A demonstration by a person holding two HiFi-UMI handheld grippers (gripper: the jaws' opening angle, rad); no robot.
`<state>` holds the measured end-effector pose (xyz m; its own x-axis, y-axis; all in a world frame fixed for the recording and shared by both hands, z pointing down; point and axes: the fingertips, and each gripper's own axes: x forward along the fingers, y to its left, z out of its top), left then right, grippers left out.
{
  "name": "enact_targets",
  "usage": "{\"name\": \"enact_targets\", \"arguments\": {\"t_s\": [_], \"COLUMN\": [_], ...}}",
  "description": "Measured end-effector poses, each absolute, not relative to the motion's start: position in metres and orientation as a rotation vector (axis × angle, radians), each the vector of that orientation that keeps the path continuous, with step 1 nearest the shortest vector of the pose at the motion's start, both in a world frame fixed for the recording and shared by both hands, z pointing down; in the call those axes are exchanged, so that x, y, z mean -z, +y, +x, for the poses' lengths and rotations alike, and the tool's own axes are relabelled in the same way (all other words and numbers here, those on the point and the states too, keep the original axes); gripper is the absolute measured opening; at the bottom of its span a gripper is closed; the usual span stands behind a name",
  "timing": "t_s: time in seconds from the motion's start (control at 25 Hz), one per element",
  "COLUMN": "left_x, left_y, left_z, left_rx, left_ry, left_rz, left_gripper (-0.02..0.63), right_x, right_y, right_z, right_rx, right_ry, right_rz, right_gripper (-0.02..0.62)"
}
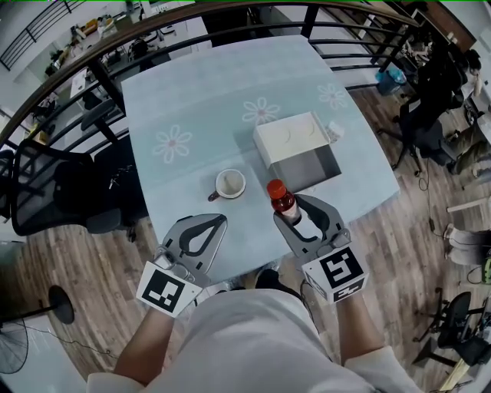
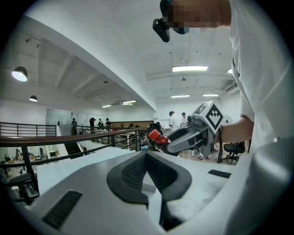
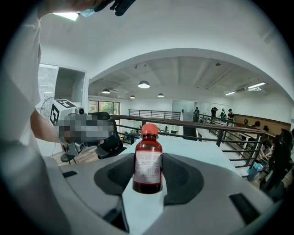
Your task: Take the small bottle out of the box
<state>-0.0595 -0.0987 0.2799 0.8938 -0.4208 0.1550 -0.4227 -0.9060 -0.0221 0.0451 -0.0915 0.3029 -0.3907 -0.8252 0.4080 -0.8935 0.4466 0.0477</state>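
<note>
Fingers [image 3: 184,178] of right gripper [image 1: 291,209] clamp small bottle [image 3: 147,158] — label [image 3: 148,167] print unreadable.

the print on the small bottle [image 3: 147,160] is too fine to read.

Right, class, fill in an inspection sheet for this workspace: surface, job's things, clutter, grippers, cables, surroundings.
Surface: pale blue table with flower prints.
Job's things: small bottle, red cap, dark contents, out of the white box, held upright by the right gripper.
Clutter: white cup on the table, apart from the box; small white item beside the box, too small to tell.
Grippers: right gripper shut on the small bottle; left gripper shut, empty.
Cables: nothing seen on the table.
Surroundings: railing, office chairs, wood floor.
</note>
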Motion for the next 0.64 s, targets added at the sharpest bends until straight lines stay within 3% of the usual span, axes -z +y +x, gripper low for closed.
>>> {"name": "enact_targets", "arguments": {"t_s": [0.64], "left_x": [-0.295], "left_y": [-0.109], "left_z": [-0.015], "left_rx": [-0.276], "left_ry": [-0.634], "left_rz": [3.035], "left_gripper": [0.006], "right_x": [-0.325], "right_y": [-0.103], "right_z": [0.078], "right_rx": [-0.29], "right_ry": [-2.318], "right_rz": [1.435], "right_gripper": [0.206]}}
